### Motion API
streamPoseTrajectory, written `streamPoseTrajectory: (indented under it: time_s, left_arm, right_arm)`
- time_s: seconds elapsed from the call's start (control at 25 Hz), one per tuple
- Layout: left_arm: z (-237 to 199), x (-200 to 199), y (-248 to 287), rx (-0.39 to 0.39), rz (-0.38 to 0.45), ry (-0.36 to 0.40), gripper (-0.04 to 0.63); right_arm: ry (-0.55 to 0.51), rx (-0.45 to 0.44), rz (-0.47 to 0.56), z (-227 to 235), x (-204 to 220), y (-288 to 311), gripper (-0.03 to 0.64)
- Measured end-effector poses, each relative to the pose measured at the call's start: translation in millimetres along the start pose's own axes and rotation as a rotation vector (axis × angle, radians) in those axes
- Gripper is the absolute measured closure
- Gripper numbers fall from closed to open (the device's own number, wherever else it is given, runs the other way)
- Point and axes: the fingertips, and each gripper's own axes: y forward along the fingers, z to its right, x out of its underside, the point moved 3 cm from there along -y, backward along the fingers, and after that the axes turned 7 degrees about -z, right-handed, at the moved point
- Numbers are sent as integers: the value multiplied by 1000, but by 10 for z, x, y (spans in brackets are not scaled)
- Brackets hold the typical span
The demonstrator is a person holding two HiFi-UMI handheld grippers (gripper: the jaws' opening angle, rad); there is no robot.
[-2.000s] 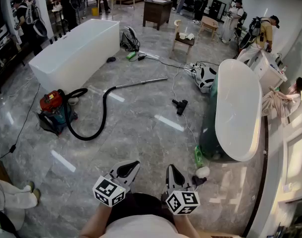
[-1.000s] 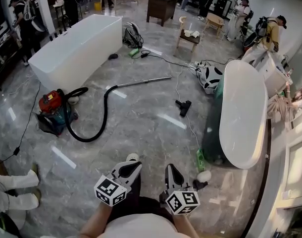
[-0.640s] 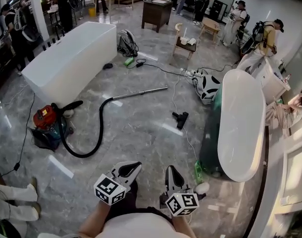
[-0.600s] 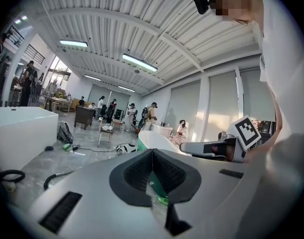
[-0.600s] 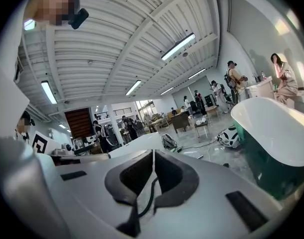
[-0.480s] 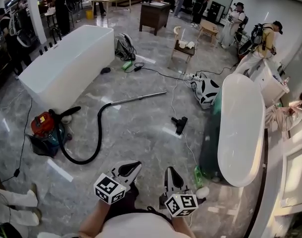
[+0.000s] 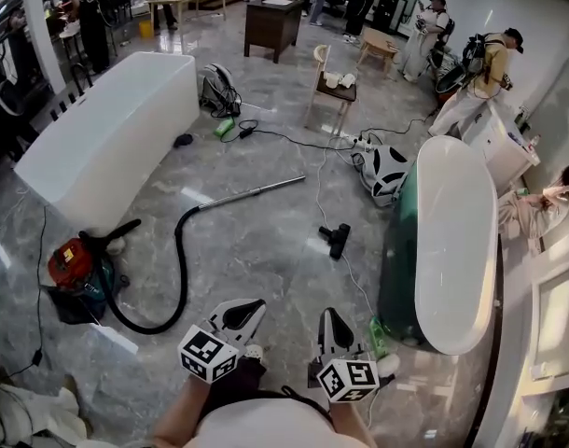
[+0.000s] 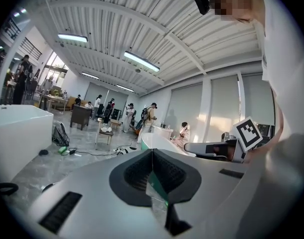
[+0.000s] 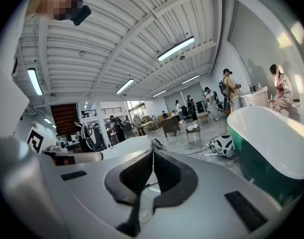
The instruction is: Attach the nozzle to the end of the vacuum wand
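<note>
In the head view a metal vacuum wand [image 7: 252, 192] lies on the grey marble floor. A black hose [image 7: 179, 269] joins it to a red and teal vacuum cleaner [image 7: 75, 271] at the left. The small black nozzle [image 7: 335, 240] lies on the floor to the right of the wand's free end, apart from it. My left gripper [image 7: 250, 307] and right gripper [image 7: 332, 317] are low in the view, close to my body, well short of both. Each is shut with nothing between its jaws. The right gripper view shows a stretch of the wand [image 9: 151, 183] past the shut jaws.
A white bathtub [image 7: 98, 133] stands at the left, and a white and green tub [image 7: 452, 241] at the right. Cables [image 7: 322, 175] run across the floor near the nozzle. A black and white bag [image 7: 385, 171], a chair [image 7: 333, 87], tables and several people fill the far side.
I have walked forward. The wand, nozzle and vacuum cleaner now sit lower and nearer in the head view. Both grippers stay shut and have kept their place before my body.
</note>
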Motion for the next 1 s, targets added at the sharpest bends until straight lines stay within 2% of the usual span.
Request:
streamPoseTrajectory:
  time_s: [0.12,0.32,0.64,0.84,1.0]
  left_arm:
    - [-239,-63,64,3,3,-11,584]
    - [-485,-138,166,35,-11,34,584]
    - [-661,-149,261,28,-19,17,584]
    - [-830,-228,410,19,-15,-11,584]
    - [-1028,-361,663,9,-16,-6,584]
  right_arm:
    - [8,19,22,15,-80,224,603]
    - [20,51,78,32,-164,450,603]
    - [38,75,41,177,-134,654,603]
    - [43,63,38,312,-248,938,603]
    - [33,49,48,468,-417,1251,603]
